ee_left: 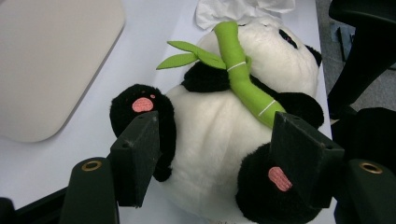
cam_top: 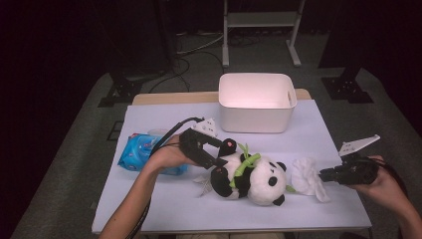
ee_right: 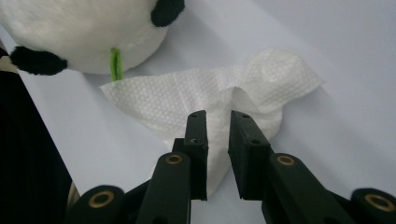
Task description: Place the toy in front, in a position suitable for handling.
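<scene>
Here, two grippers are working around a plush panda [cam_top: 254, 178] lying mid-table.

The left gripper [ee_left: 215, 154] is straddling the panda's belly with its jaws standing apart, not pressing. The right gripper [ee_right: 218, 140] is hovering over the white tissue [ee_right: 205, 100] beside the panda's head, jaws slightly parted, gripping nothing. Closing now risks pinching only fur, or dragging the tissue toward the nearby right table edge [cam_top: 348, 164]. Open room is lying ahead toward the white bin [cam_top: 256, 102].

Table [cam_top: 149, 204] has a pale lilac top. The panda [cam_top: 251, 180] lies at the left gripper [cam_top: 215, 160], a blue wipes pack [cam_top: 137, 152] behind that hand. White tissue [cam_top: 307, 178] sits right at the right gripper [cam_top: 323, 175], bin [cam_top: 257, 103] well beyond both.
</scene>
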A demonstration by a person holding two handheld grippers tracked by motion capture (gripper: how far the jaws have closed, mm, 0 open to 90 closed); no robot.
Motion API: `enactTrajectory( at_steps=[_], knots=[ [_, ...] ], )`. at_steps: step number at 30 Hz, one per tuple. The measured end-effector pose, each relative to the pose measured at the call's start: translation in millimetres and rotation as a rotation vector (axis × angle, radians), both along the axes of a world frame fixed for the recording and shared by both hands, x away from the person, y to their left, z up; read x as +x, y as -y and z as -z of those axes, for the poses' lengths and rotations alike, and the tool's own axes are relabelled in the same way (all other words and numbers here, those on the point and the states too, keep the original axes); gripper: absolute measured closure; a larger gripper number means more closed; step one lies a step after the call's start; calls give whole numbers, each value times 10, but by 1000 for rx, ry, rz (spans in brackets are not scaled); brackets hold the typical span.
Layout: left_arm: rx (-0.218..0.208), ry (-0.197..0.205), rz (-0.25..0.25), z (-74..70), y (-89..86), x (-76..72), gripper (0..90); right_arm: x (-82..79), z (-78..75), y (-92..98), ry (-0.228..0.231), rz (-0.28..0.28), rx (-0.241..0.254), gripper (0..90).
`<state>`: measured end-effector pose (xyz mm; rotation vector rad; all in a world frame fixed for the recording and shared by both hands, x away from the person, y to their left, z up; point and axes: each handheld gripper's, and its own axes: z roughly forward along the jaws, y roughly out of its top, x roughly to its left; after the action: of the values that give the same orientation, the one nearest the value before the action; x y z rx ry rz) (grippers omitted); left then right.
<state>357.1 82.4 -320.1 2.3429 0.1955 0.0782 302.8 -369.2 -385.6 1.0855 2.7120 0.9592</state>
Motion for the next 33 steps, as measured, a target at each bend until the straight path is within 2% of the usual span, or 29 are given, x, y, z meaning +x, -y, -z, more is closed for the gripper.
enactTrajectory(
  at_steps=[5,8,16,26,33],
  knots=[
    [-2,-1,0,15,-11,-1,317,13,8,-79,-4,-27,15,746],
    [-3,-2,2,19,-11,-11,308,49,67,-179,-17,-54,7,747],
    [-2,-2,4,40,-29,-16,304,107,372,-285,-75,-75,-16,749],
    [2,1,3,43,-20,-13,297,96,493,-255,-76,-69,-31,753],
    [2,3,3,26,-18,-11,293,72,508,-198,-77,-53,-25,776]
  ],
)
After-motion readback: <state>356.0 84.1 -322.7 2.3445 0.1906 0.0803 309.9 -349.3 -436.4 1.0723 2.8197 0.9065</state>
